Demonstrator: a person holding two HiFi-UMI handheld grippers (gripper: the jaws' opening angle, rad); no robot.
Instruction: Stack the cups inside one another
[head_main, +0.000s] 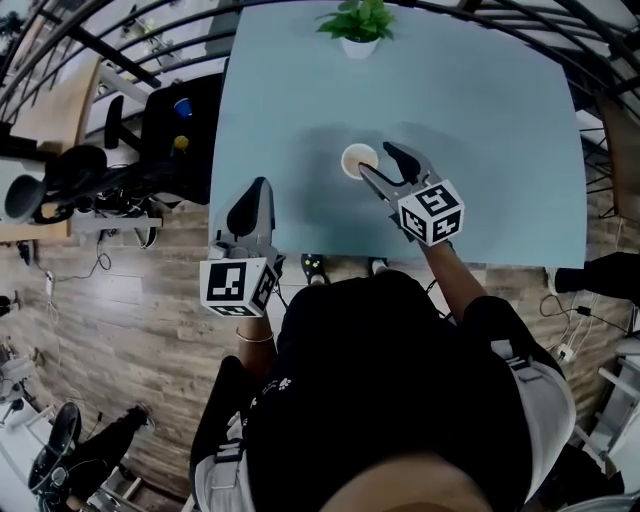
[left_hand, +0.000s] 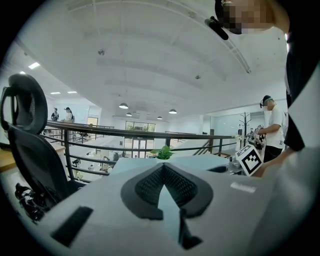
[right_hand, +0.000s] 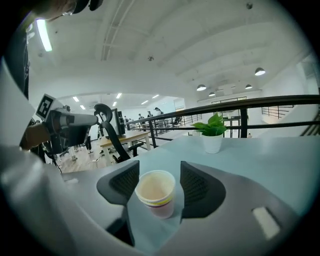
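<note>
Pale blue table (head_main: 500, 150) fills most of the head view, with wood-plank floor (head_main: 150, 330) along its near and left sides and a black office chair (head_main: 170, 130) parked off the left edge. Next biggest are the two claws. The left gripper (head_main: 255, 192) hangs over the near-left corner of the table, well apart from everything else. Its own view has the left claw's pads closed tip to tip with nothing in them (left_hand: 163, 167), just the chair's back (left_hand: 30, 145) and a railing beyond. The right gripper (head_main: 376, 160) reaches out to about the middle of the table. The right claw is spread apart (right_hand: 159, 169), one pad on each side of the cups, with a sliver of gap on the right pad, so it isn't clamped on them. A small potted plant (head_main: 358, 25) sits at the far edge, well past the right gripper. Smallest are the cups (head_main: 358, 160), standing upright on the table as one nested stack. You can see coloured bands layered under the rim (right_hand: 156, 192), and the inside is cream.
</note>
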